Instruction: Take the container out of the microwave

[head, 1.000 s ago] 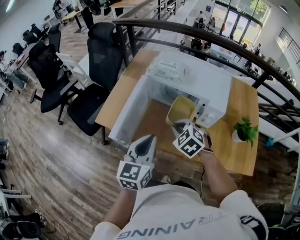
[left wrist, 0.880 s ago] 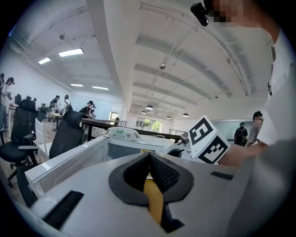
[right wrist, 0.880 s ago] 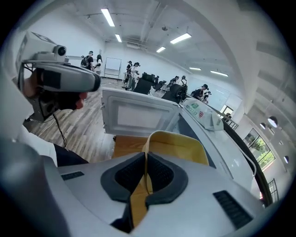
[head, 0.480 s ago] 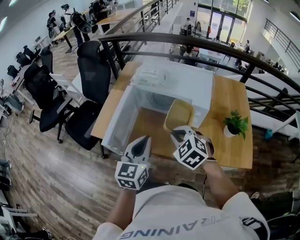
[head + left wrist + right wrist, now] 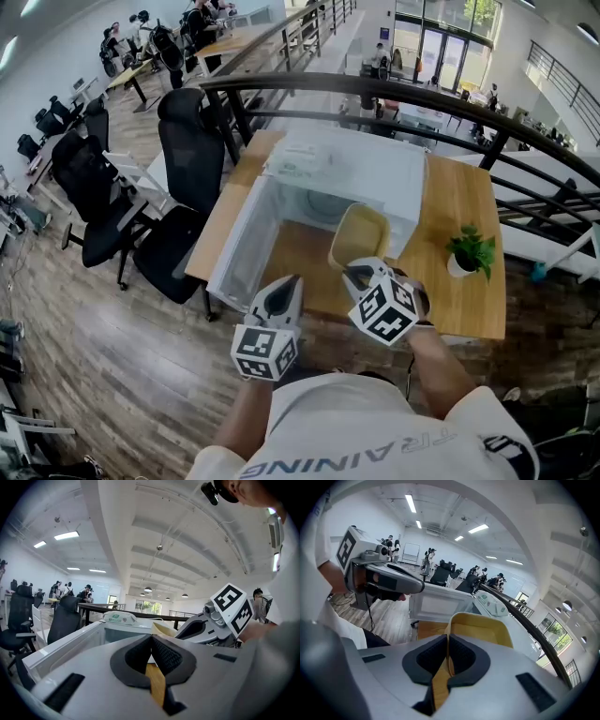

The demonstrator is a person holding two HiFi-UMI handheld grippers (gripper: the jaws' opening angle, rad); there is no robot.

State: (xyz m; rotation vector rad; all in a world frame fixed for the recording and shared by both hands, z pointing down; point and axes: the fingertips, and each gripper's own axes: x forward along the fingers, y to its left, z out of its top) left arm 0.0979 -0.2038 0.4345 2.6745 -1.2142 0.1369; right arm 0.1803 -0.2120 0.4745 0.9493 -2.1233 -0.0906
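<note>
A yellow container (image 5: 361, 234) hangs in front of the open white microwave (image 5: 366, 155), above the wooden table (image 5: 459, 202). My right gripper (image 5: 352, 273) is shut on its near rim; in the right gripper view the pads pinch the thin yellow wall (image 5: 480, 627) of the container at the right gripper (image 5: 447, 641). The left gripper (image 5: 285, 287) is held lower left of the container, shut with nothing between its pads (image 5: 164, 656). The microwave door (image 5: 246, 236) stands swung open to the left.
A small potted plant (image 5: 472, 251) stands on the table's right side. Black office chairs (image 5: 187, 141) are left of the table. A dark curved railing (image 5: 450, 98) runs behind it. A white box with green print (image 5: 305, 159) lies on the microwave's top.
The right gripper has drawn back and risen a little with the container, away from the microwave's opening. The left gripper has shifted only slightly.
</note>
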